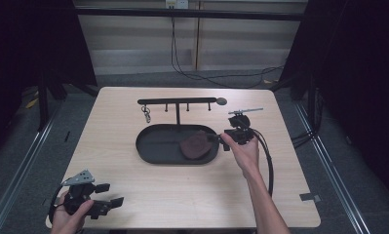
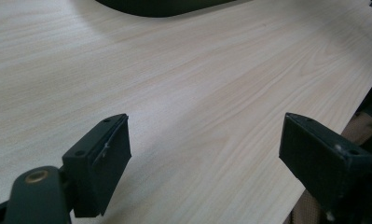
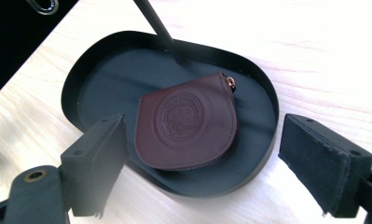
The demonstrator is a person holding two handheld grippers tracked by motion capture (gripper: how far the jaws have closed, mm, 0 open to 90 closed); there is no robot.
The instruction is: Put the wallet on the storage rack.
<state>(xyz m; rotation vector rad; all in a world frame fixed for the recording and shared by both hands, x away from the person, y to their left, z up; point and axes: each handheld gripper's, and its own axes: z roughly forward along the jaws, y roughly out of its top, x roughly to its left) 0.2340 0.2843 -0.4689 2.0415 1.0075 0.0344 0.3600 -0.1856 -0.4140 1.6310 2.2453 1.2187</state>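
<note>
A dark brown leather coin pouch (image 3: 186, 126) with an embossed round seal lies in the black oval tray (image 3: 104, 51), resting toward one end; in the high view the pouch (image 1: 195, 145) lies at the right end of the tray (image 1: 155, 146). My right gripper (image 3: 202, 168) stands open just outside the tray's rim, its jaws wide apart, with the pouch beyond them and untouched. In the high view the right gripper (image 1: 223, 140) sits at the tray's right edge. My left gripper (image 1: 113, 195) rests open at the table's front left corner, over bare wood (image 2: 197, 93).
A black hook rack (image 1: 177, 102) rises from the tray's far side, with a key ring (image 1: 146, 115) hanging at its left. The table's edges are near the left gripper. Cables lie on the floor behind the table.
</note>
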